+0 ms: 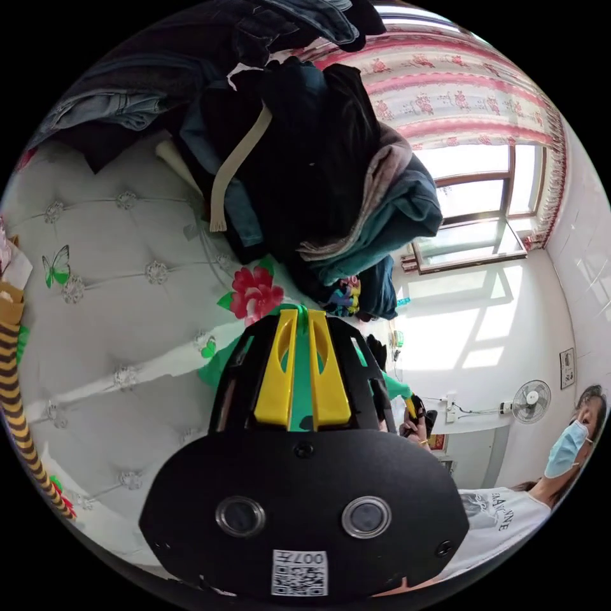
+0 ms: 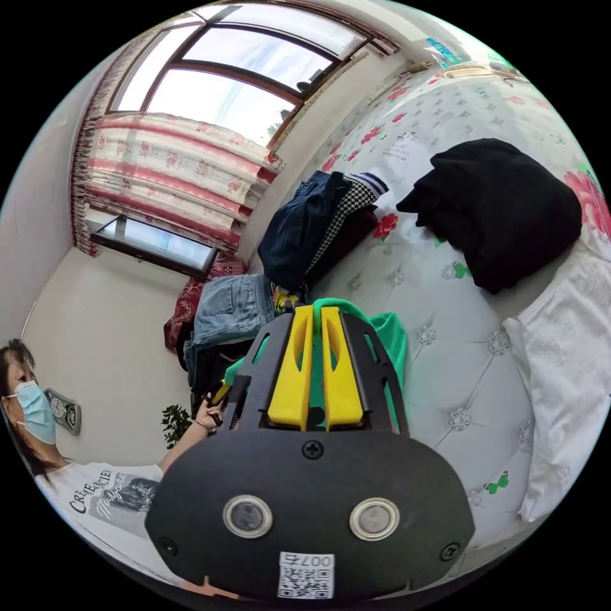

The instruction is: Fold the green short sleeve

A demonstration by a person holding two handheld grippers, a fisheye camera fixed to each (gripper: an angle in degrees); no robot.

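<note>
Where the left gripper (image 1: 303,318) rides, its yellow jaws are pinched on the green short sleeve (image 1: 299,388), lifted above the tufted bed (image 1: 114,305). Across in the right gripper view, the right gripper (image 2: 316,315) clamps another edge of this limp, light shirt (image 2: 389,331); hem corners look like the best holds.

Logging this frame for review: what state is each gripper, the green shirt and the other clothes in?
Left gripper: shut on the green shirt.
Right gripper: shut on the green shirt.
Green shirt: lifted off the bed, bunched, not yet folded.
Black garment: lying crumpled on the bed.
Pile of dark clothes: heaped, unfolded.
</note>
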